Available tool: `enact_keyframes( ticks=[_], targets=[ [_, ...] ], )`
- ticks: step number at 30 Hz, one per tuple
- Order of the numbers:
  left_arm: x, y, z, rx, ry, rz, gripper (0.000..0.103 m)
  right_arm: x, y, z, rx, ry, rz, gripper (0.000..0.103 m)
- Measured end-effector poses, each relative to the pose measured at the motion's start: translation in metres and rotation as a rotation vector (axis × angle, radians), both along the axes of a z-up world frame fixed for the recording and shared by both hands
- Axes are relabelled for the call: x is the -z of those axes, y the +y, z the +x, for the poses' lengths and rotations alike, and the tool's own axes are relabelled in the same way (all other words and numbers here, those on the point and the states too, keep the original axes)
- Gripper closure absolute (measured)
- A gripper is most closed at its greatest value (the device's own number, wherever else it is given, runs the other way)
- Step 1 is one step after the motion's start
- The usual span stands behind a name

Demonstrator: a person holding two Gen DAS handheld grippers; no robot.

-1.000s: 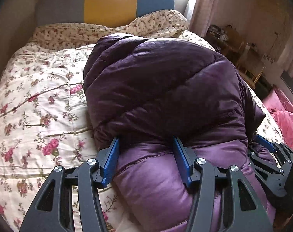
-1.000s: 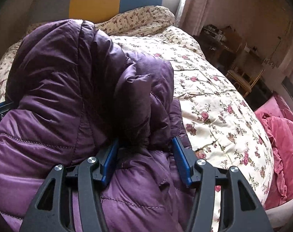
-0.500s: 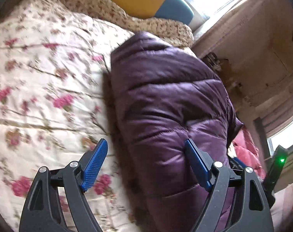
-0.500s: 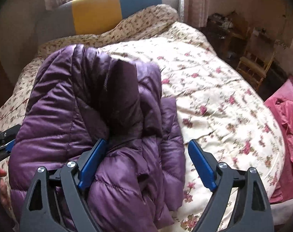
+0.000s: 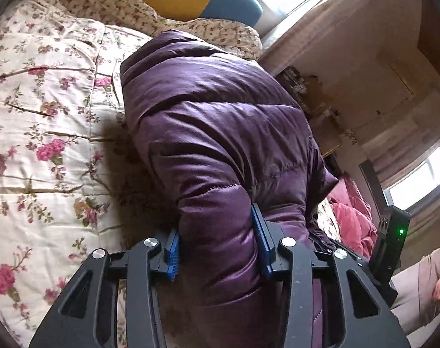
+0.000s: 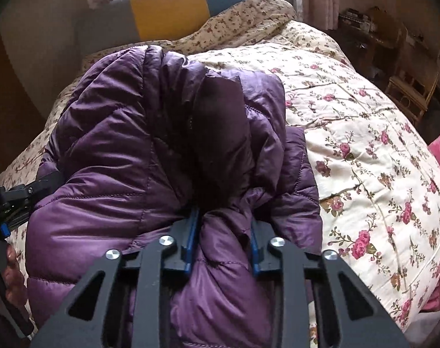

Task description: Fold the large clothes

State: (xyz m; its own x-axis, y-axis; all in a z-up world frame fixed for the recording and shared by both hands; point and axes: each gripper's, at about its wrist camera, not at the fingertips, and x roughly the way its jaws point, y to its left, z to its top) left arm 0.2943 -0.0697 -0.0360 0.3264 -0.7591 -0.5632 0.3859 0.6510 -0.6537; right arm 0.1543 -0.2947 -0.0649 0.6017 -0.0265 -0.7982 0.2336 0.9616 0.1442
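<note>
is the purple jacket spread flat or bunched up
Bunched up: the jacket sits in a puffy mound on the quilt, layers doubled over, not flat.

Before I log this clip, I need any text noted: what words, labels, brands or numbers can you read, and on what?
None can be read.
Purple puffer jacket: no label or brand shows.
Floral quilt: flower print only, no writing.
Black device with a green light: no legible marking.
Cluttered shelf by the wall: items too small and blurred to read.
</note>
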Motion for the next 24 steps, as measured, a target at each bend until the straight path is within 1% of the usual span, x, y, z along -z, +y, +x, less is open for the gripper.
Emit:
enact_keyframes(
  ticks=[5,6,7,10,14,17,22,24],
  targets=[
    [-0.007,0.012,-0.016,-0.014,-0.021,-0.002,0.062,-0.008,0.013,-0.009,-0.028,-0.011,-0.01,0.084],
    [-0.009,0.017,-0.022,-0.02,-0.03,0.0,0.062,-0.01,0.02,-0.012,-0.043,-0.014,-0.014,0.084],
    [-0.008,0.021,-0.017,-0.026,-0.035,0.001,0.062,-0.011,0.025,-0.012,-0.055,-0.017,-0.016,0.084],
    [-0.014,0.046,-0.03,-0.06,-0.06,0.006,0.062,-0.012,0.047,-0.01,-0.103,-0.025,-0.016,0.085],
    [-0.018,0.091,-0.055,-0.124,-0.089,0.021,0.062,-0.016,0.09,-0.011,-0.196,-0.04,-0.017,0.085],
    [-0.02,0.135,-0.076,-0.193,-0.107,0.037,0.062,-0.018,0.135,-0.011,-0.291,-0.052,-0.022,0.085],
    [-0.017,0.206,-0.11,-0.315,-0.106,0.061,0.063,-0.019,0.202,-0.013,-0.417,-0.066,-0.023,0.085],
    [-0.015,0.229,-0.122,-0.361,-0.098,0.068,0.063,-0.018,0.223,-0.015,-0.449,-0.068,-0.027,0.085]
  ],
)
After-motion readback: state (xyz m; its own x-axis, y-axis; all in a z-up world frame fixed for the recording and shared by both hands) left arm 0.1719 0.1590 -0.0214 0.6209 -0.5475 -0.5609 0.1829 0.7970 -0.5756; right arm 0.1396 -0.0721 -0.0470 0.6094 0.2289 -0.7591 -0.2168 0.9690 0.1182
